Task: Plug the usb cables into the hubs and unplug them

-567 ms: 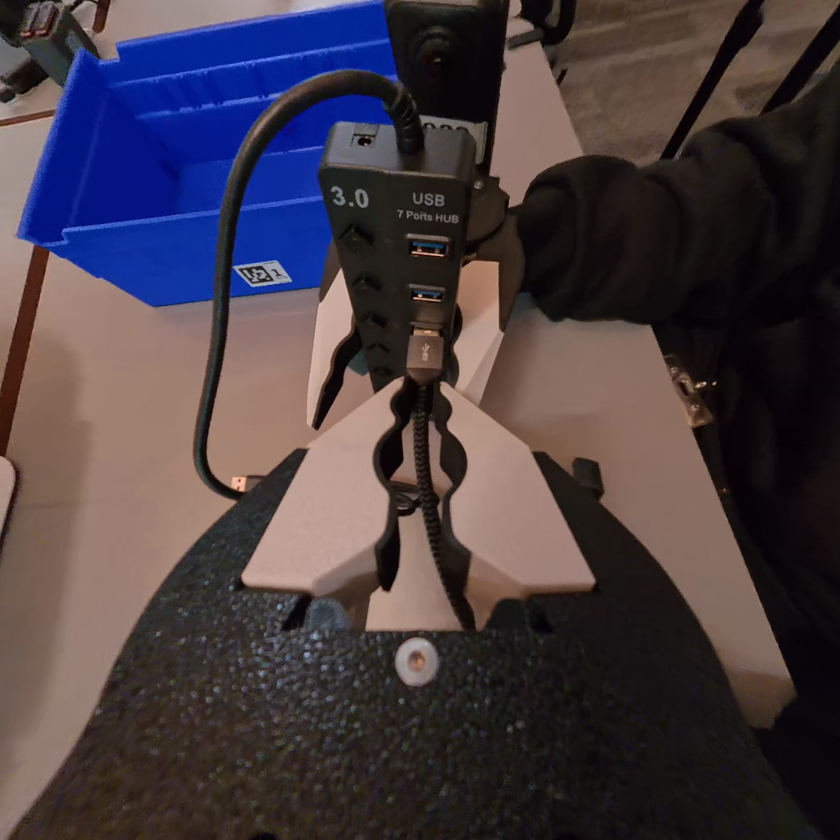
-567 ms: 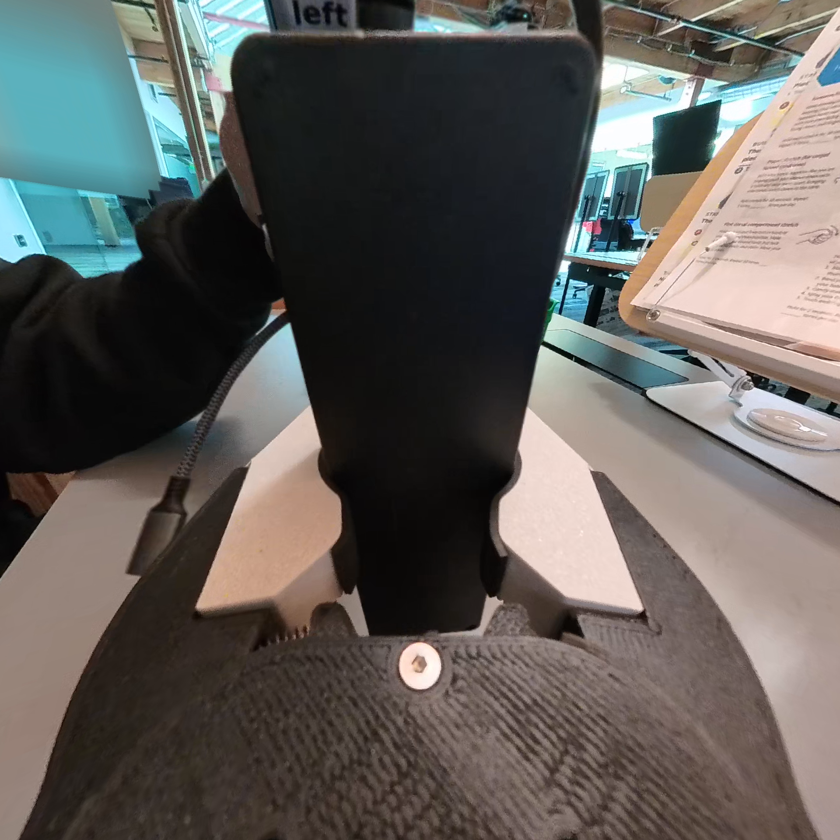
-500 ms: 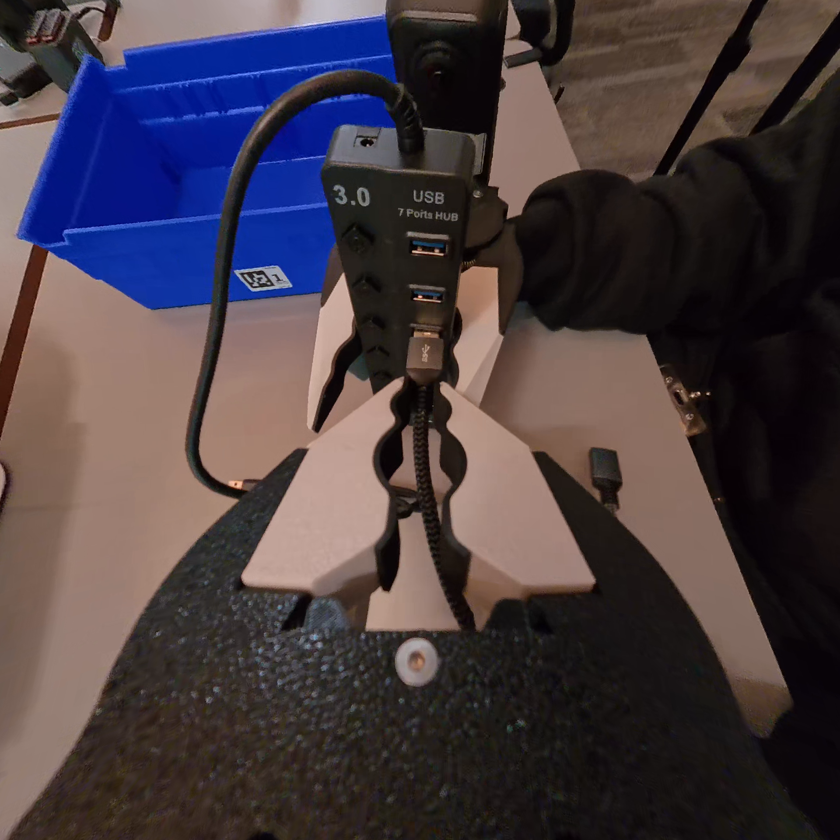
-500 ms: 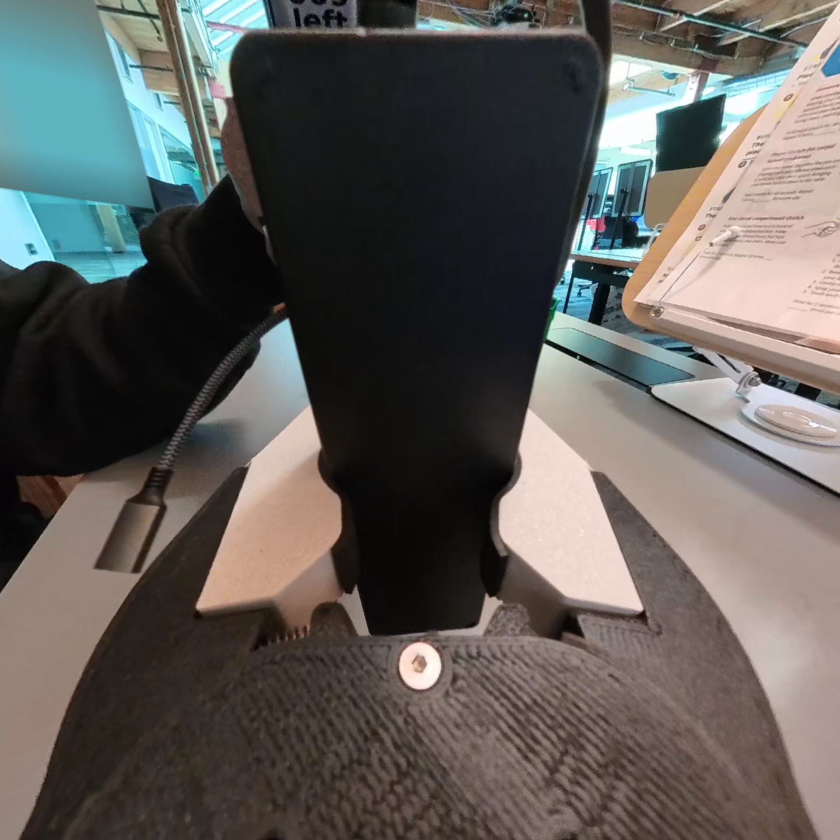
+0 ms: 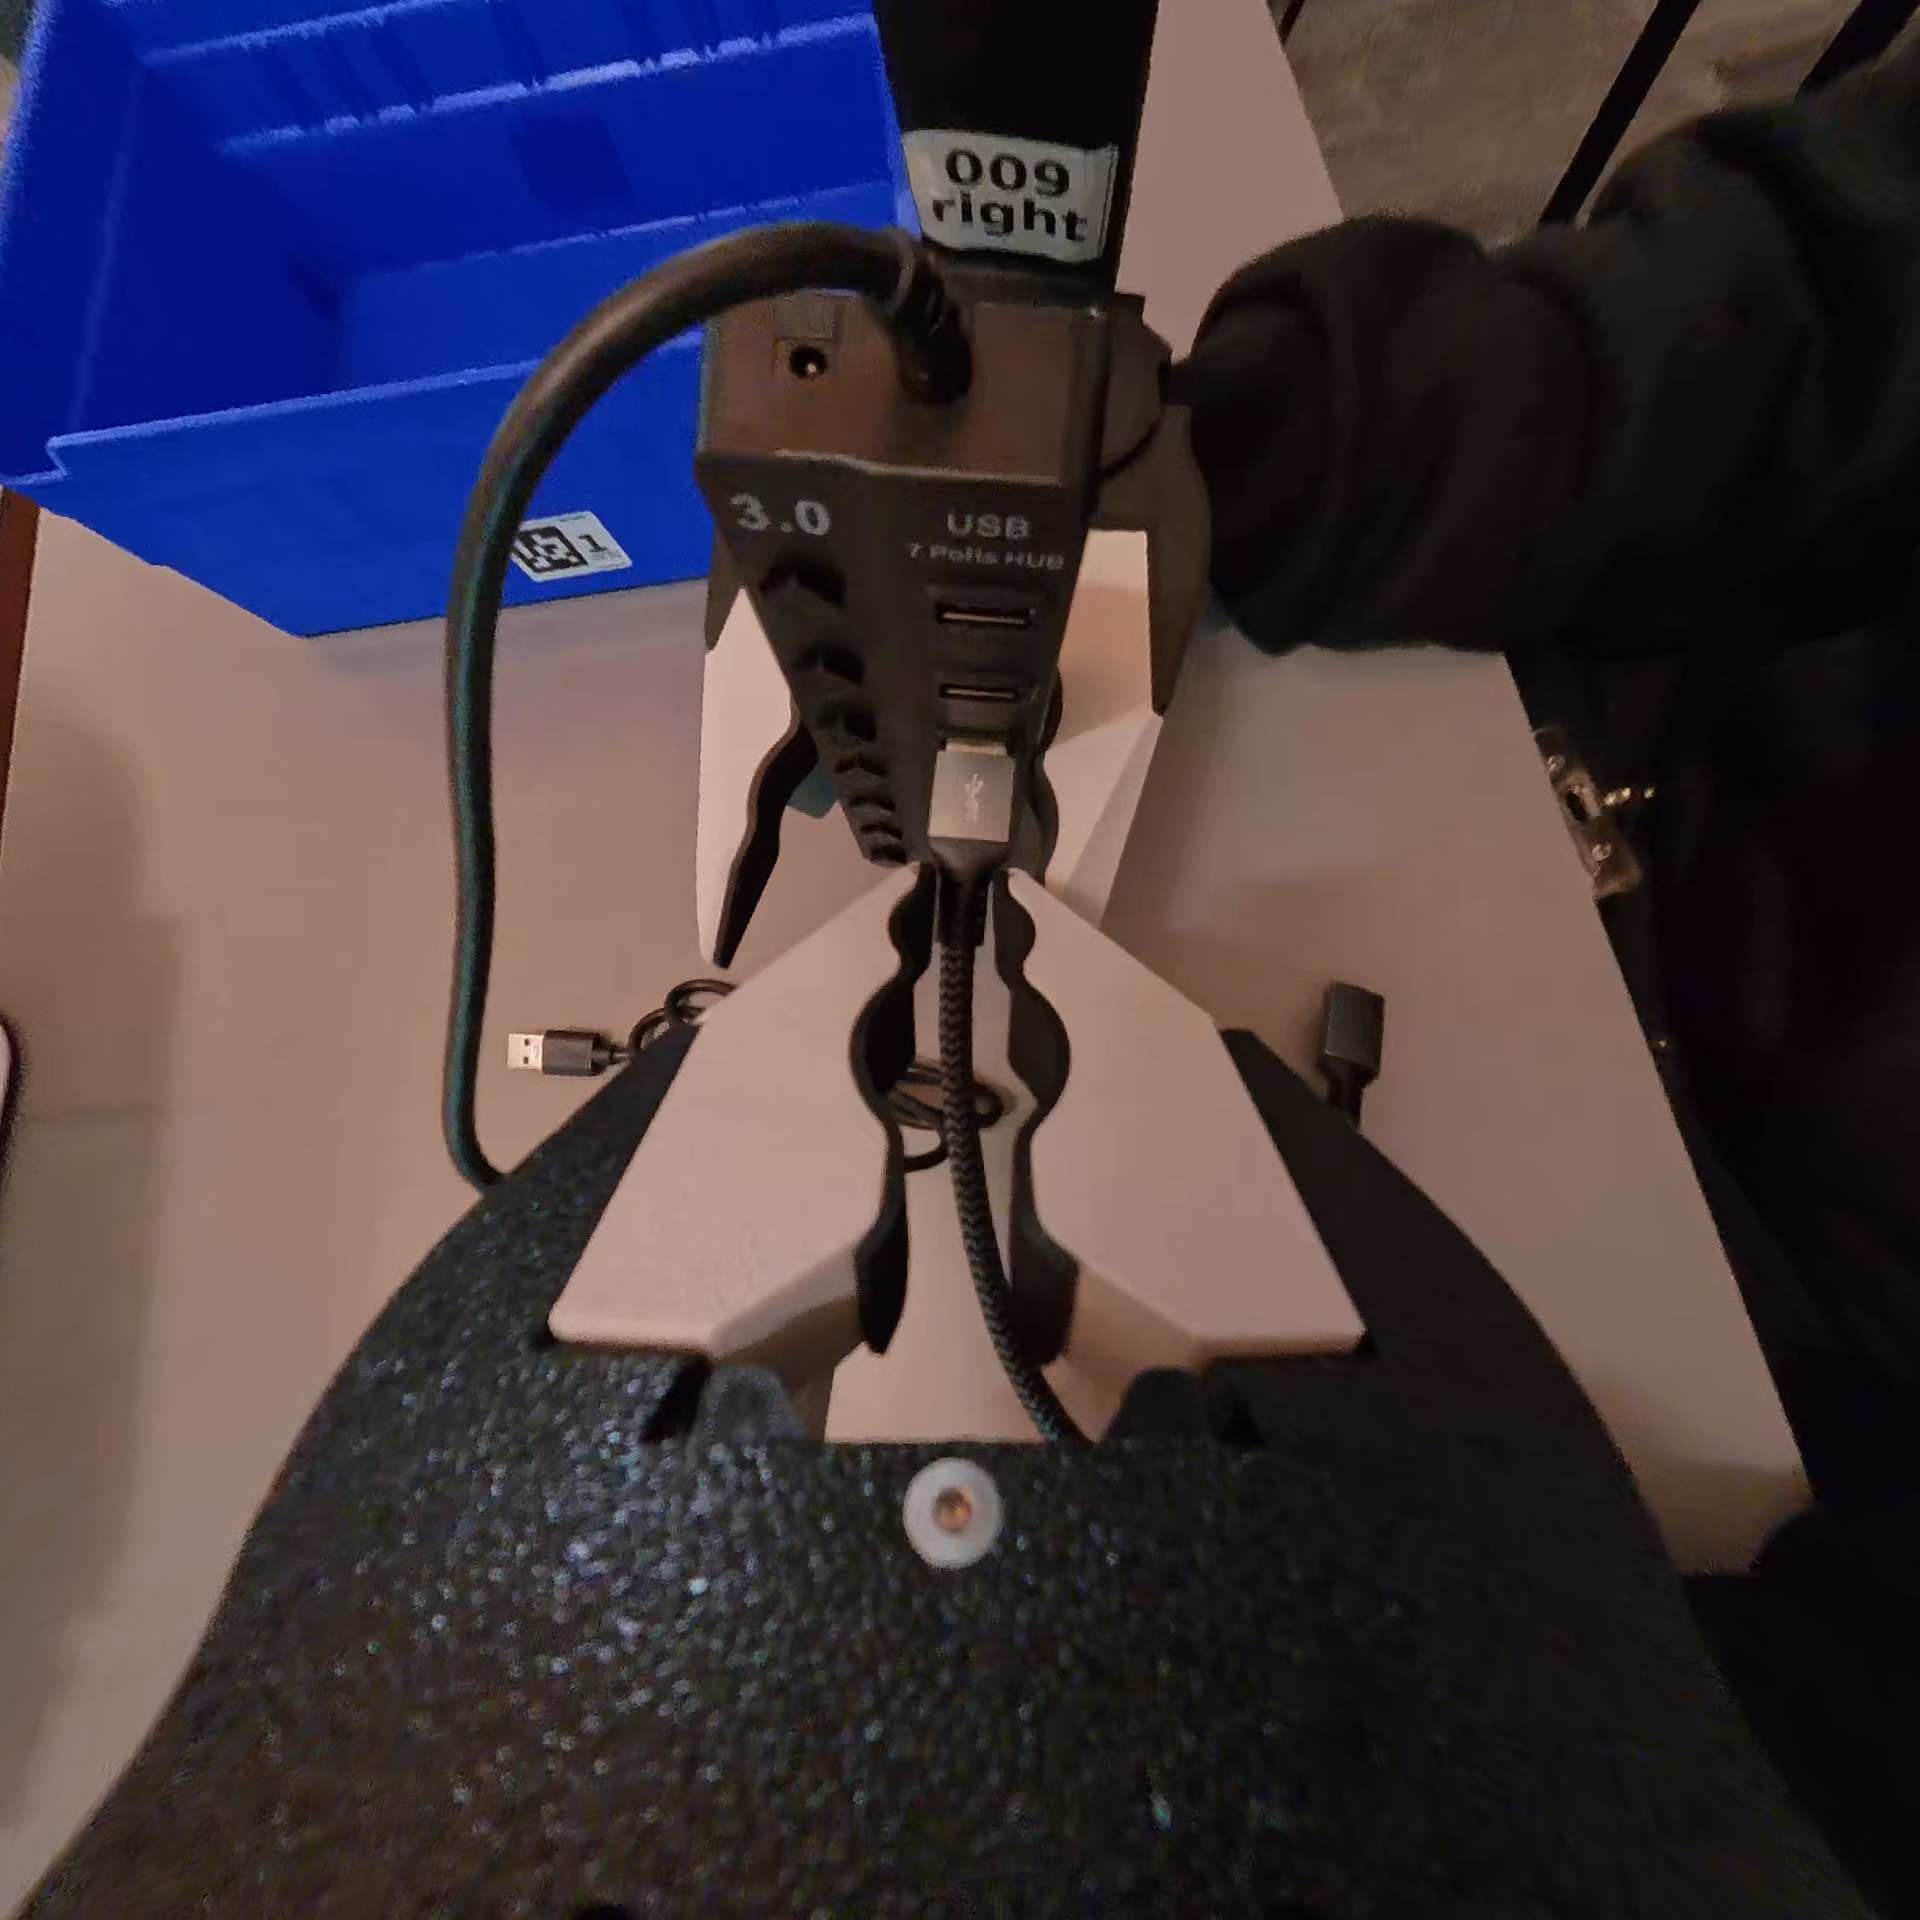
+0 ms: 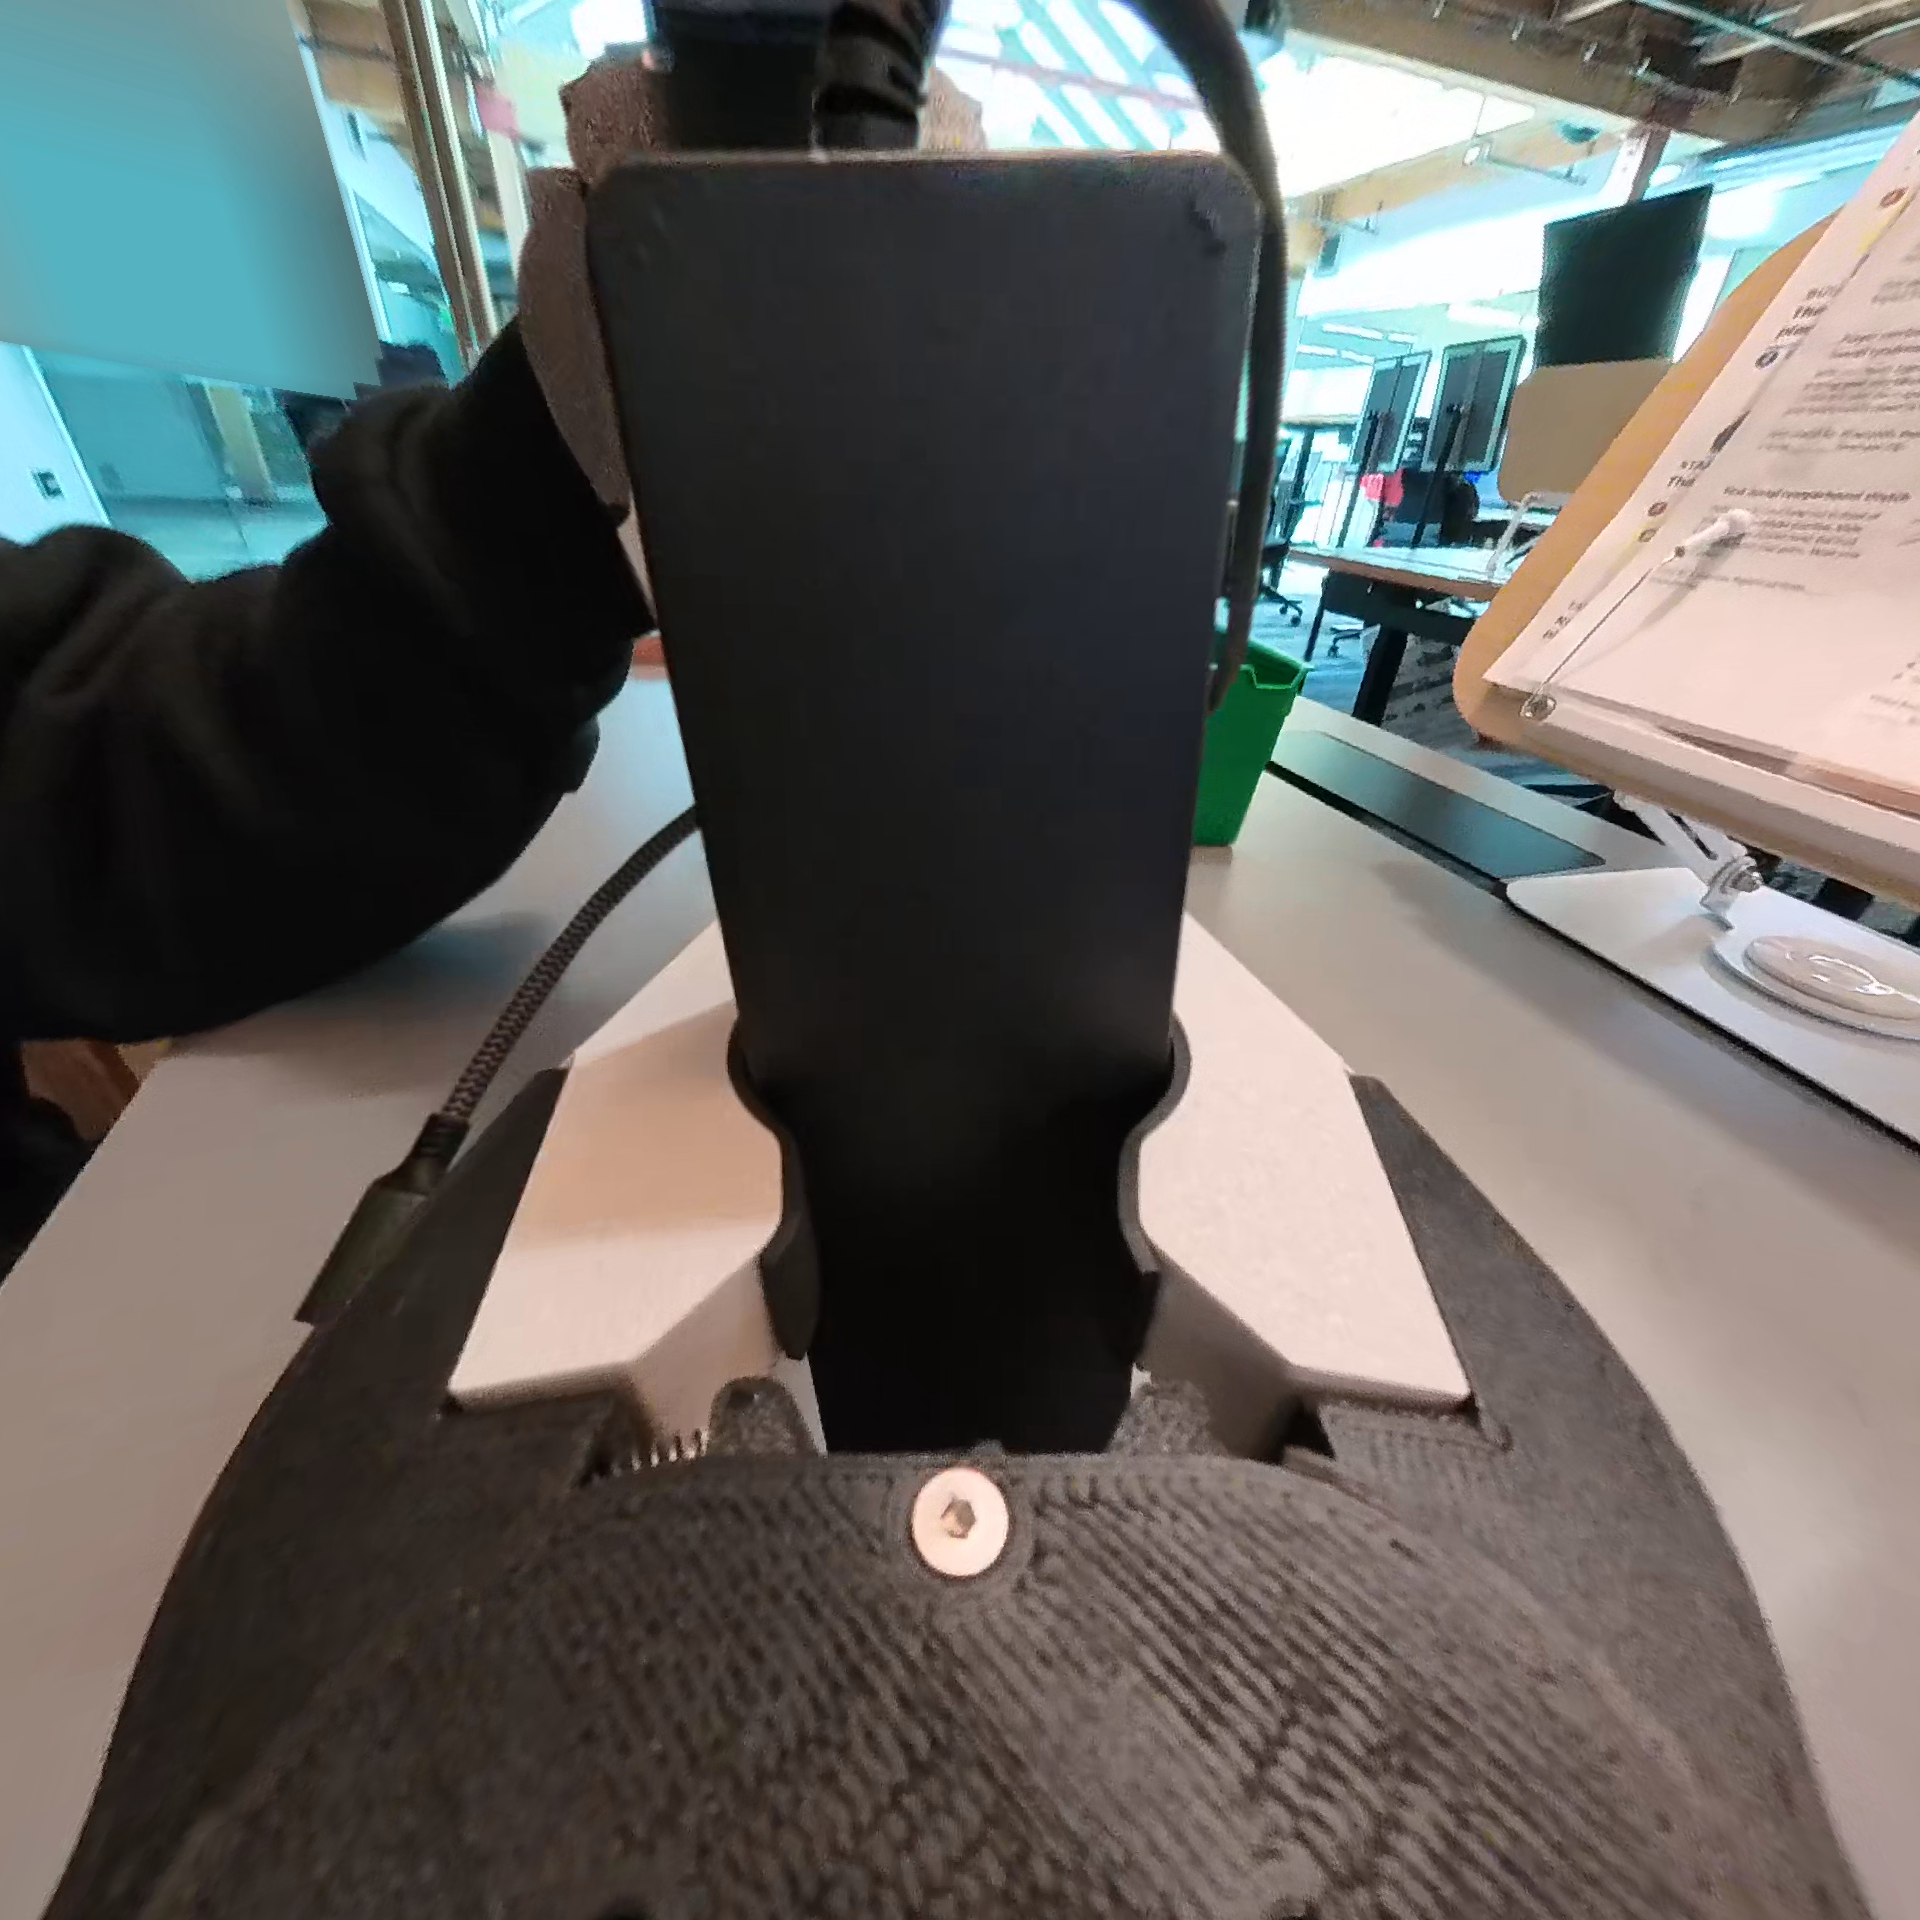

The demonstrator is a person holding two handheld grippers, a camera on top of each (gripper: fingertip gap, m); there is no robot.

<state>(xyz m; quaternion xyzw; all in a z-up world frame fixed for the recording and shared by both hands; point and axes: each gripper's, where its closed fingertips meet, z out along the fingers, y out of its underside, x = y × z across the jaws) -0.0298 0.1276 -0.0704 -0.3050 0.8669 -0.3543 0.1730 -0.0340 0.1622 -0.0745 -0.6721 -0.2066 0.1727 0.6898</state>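
A black USB hub [image 5: 894, 582] stands upright in my right gripper [image 6: 956, 1039], which is shut on its lower body; in the right wrist view only its plain back [image 6: 935, 623] shows. A grey USB plug [image 5: 971, 800] sits in the hub's third port with a little metal showing. My left gripper [image 5: 951, 883] is shut on the braided cable [image 5: 961, 1039] just behind that plug. The two ports above it are empty. The hub's own thick black cable [image 5: 468, 831] loops down to the table.
A blue bin [image 5: 416, 312] stands behind the hub. A loose USB plug [image 5: 551, 1055] and a dark connector [image 5: 1351, 1023] lie on the table. Black sleeves [image 5: 1558, 468] hold both grippers. A document stand [image 6: 1766, 520] and a green bin [image 6: 1247, 748] are on the right.
The hub has tipped so its top end faces the left camera more, and it looks nearer. The plug stays in the third port. Both grips are unchanged.
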